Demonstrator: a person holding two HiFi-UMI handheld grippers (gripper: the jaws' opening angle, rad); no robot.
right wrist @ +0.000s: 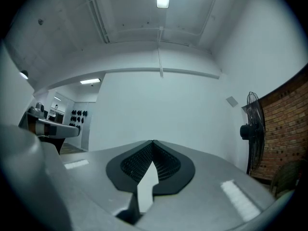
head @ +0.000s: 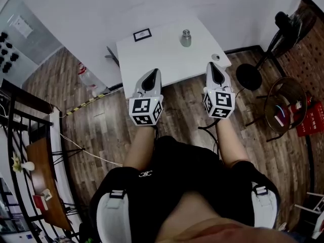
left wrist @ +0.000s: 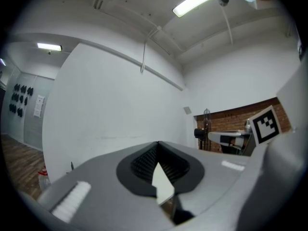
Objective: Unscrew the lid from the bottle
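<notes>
Left gripper [head: 151, 75] at the table's [head: 162, 59] near edge, left side, jaws fully closed, nothing held. Card [head: 142, 34] on the table's far left. Bottle [head: 186, 39] upright at the table's far side, right of centre, lid [head: 186, 32] on, well apart from both grippers. Right gripper [head: 214, 68] at the table's near right corner, jaws also closed and empty, just beside a small round thing [head: 216, 57]; can't tell what it is

Risks: both jaws need opening before the reach, or closed tips will likely shove the bottle; it looks small and light, so a push could tip it or slide it off the table's far edge toward the wall [head: 101, 14]. Twisting the lid without the body held would probably just spin the bottle. Right gripper could knock the round thing off the corner

Room: bare table top between grippers and bottle, clear approach from the near edge. Wall close behind the far edge, fan [head: 283, 24] well right of the table
</notes>
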